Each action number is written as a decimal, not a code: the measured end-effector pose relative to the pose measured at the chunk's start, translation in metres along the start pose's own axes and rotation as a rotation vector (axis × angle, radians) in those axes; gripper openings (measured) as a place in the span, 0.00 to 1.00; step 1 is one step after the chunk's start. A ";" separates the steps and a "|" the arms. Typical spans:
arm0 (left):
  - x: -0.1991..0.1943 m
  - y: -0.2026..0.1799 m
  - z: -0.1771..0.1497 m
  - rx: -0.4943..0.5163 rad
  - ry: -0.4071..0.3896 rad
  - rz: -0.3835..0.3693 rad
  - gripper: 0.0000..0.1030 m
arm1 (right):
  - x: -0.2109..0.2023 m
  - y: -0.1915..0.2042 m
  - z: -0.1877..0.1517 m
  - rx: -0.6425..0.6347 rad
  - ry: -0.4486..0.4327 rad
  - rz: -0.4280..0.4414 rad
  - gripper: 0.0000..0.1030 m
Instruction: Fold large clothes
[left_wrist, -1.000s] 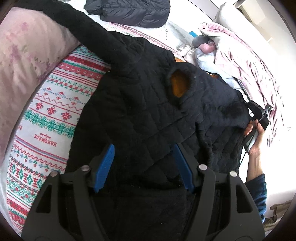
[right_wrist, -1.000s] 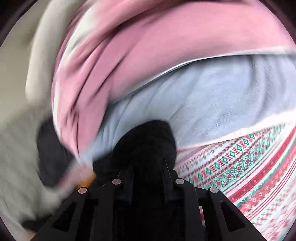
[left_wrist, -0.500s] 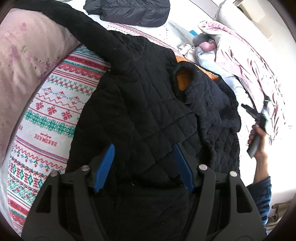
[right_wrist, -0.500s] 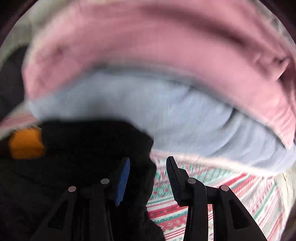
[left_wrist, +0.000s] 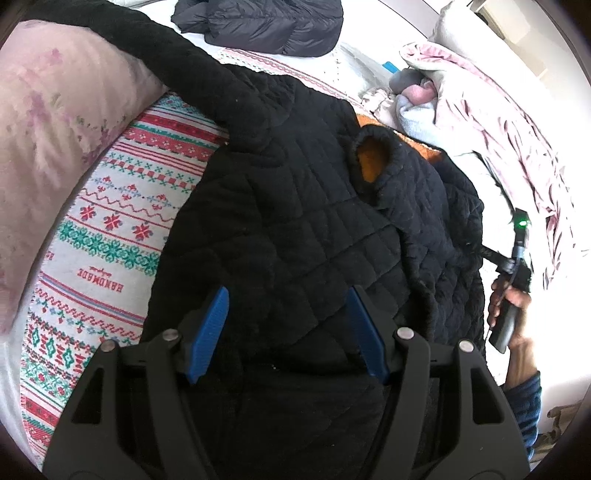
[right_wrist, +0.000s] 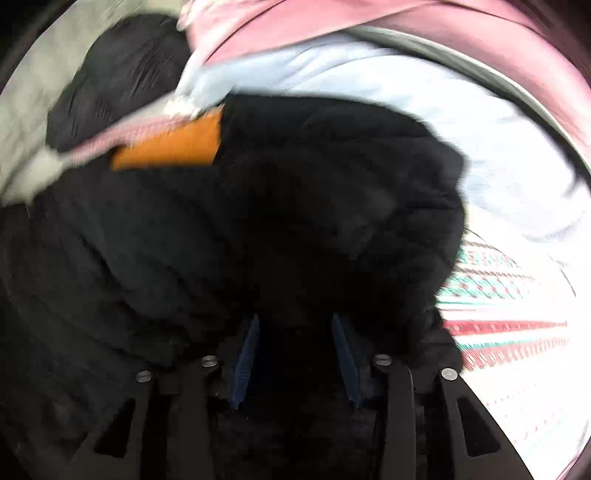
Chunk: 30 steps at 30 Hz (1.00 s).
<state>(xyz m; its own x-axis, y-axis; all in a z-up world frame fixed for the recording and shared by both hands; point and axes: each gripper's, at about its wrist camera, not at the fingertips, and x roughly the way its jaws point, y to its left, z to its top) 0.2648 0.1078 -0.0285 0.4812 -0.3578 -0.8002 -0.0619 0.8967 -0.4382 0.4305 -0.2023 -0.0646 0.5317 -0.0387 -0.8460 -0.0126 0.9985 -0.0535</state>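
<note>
Two grippers: we note both over the black jacket (left_wrist: 295, 206).
Left gripper (left_wrist: 288, 325): jaws stand wide apart above the jacket's lower part; we see quilted cloth between and below the blue pads, no pinch visible.
Right gripper (right_wrist: 295, 354): jaws parted, dark cloth beneath; view blurred, we cannot tell contact.
Right hand (left_wrist: 511, 306): at the jacket's right edge, holding its tool.
Jacket: spread on the patterned blanket (left_wrist: 110, 221); orange lining (left_wrist: 371, 162) shows at a sleeve opening.
Beyond: pink pillow (left_wrist: 48, 122), dark puffer (left_wrist: 266, 22), pale blue cloth (right_wrist: 443, 122).
</note>
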 end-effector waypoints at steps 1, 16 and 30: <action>-0.001 -0.002 0.001 0.002 -0.005 -0.004 0.65 | -0.012 0.014 0.003 -0.023 -0.041 -0.004 0.41; 0.001 0.011 0.002 -0.020 0.007 -0.004 0.65 | 0.042 0.265 0.019 -0.374 0.028 0.090 0.72; -0.006 0.012 0.002 -0.016 -0.004 -0.019 0.65 | -0.001 0.205 0.064 0.064 -0.259 0.351 0.26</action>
<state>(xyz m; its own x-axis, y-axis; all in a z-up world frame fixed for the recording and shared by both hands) 0.2632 0.1214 -0.0278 0.4863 -0.3738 -0.7898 -0.0669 0.8853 -0.4602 0.4813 0.0044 -0.0408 0.6992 0.3059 -0.6462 -0.1821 0.9502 0.2528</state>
